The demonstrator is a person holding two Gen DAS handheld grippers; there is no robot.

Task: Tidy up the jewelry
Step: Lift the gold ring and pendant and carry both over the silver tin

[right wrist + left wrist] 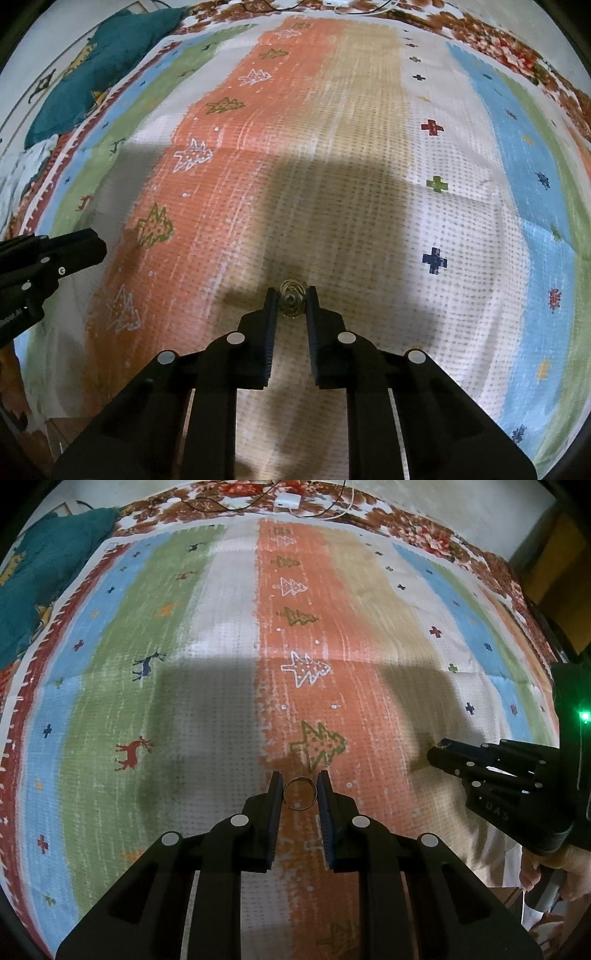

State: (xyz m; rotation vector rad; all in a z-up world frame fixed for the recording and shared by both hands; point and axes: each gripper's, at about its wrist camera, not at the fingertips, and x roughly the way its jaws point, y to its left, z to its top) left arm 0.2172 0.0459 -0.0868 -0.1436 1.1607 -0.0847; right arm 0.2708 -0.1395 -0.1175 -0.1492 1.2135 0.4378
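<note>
In the left wrist view my left gripper (300, 788) is shut on a plain gold ring (300, 793), held between the fingertips above the orange stripe of the cloth. In the right wrist view my right gripper (291, 302) is shut on a small ornate gold jewelry piece (291, 301) with wire loops, above the beige stripe. The right gripper also shows at the right edge of the left wrist view (443, 751), and the left gripper at the left edge of the right wrist view (88, 245).
A striped cloth with tree, deer and cross prints (229, 646) covers the bed. A teal blanket (48, 572) lies at the far left. A white charger with cables (286, 500) lies at the far edge.
</note>
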